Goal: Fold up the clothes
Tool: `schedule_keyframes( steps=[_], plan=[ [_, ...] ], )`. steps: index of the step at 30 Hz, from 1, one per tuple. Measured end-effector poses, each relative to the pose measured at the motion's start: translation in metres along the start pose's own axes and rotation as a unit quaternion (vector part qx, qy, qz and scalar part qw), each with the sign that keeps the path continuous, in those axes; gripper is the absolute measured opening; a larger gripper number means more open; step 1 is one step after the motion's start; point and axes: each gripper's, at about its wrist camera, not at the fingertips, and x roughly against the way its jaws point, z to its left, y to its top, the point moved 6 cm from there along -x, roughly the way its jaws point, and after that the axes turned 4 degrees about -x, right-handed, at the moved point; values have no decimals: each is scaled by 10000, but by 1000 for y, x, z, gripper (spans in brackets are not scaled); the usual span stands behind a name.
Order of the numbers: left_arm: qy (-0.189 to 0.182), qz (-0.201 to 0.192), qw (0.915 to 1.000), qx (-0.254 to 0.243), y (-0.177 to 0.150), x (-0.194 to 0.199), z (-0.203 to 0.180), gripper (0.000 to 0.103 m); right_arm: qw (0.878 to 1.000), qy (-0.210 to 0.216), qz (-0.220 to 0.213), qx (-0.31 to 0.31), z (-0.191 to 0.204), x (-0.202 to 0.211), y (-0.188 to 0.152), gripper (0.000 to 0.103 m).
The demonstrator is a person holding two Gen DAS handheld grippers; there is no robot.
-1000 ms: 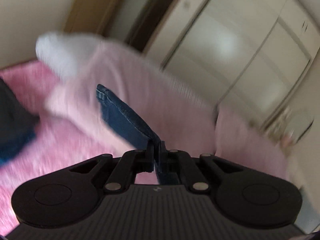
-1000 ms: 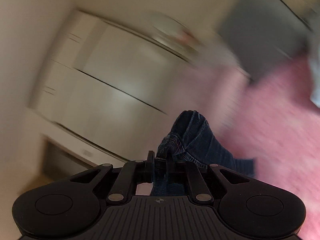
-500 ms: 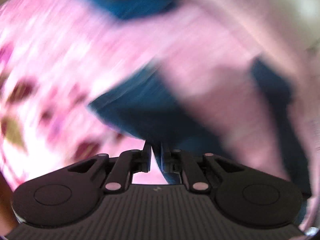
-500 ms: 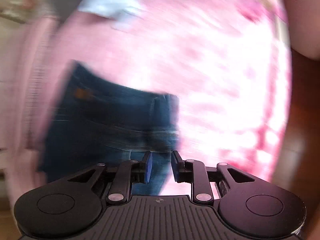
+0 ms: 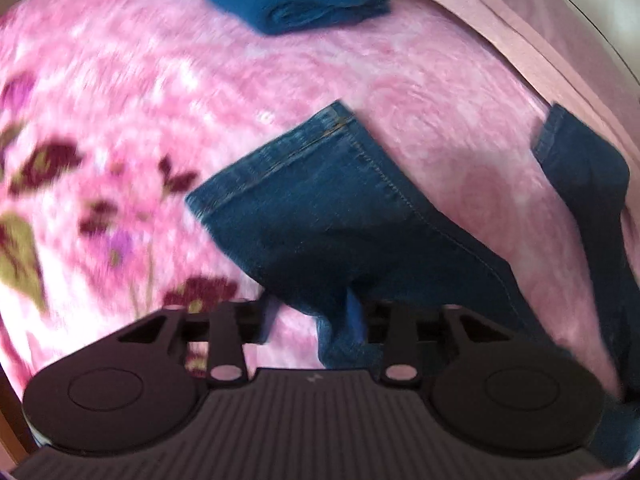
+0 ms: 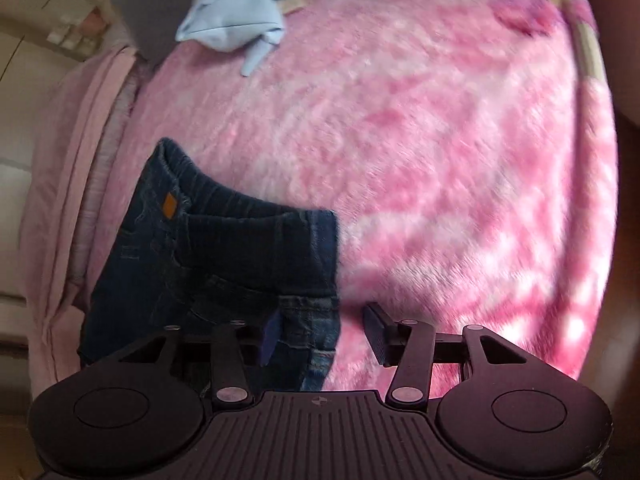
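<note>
Pink fuzzy blanket [image 6: 440, 140] under jeans [image 5: 328, 216]; left gripper [image 5: 316, 320] and right gripper [image 6: 320, 336] both spread apart, jeans unpinched.

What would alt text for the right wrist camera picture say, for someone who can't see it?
Seen from a hand-held gripper with its two black fingers apart, dark blue jeans lie waistband-first on a fluffy pink blanket, one edge between the fingers. A light blue garment is crumpled at the far end.

A home bedroom: a fluffy pink floral blanket [image 5: 120, 128] covers the bed, with pale wardrobe doors [image 6: 24, 92] beside it.
</note>
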Motion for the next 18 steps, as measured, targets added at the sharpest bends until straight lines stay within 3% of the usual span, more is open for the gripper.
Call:
schedule_keyframes(
  steps=[4, 9, 13, 15, 17, 18],
  plan=[
    [-16, -190, 9986, -489, 15, 16, -8, 5, 9952, -103, -57, 971, 32, 14, 5, 15],
    [-222, -394, 9954, -846, 15, 64, -3, 6, 9884, 172, -337, 1470, 56, 65, 13, 15],
    [-32, -50, 9918, -1279, -29, 66, 2, 6, 9907, -387, -471, 1219, 20, 84, 20, 15],
    [249, 218, 9897, -1395, -53, 54, 8, 8, 9904, -856, -236, 1062, -11, 71, 17, 15],
    [356, 299, 9922, -1156, -63, 51, 14, 10, 9901, -1179, 15, 757, -29, 58, 13, 16],
    [381, 308, 9928, -1089, -64, 54, 15, 14, 9900, -1232, -52, 683, -28, 58, 13, 26]
  ],
)
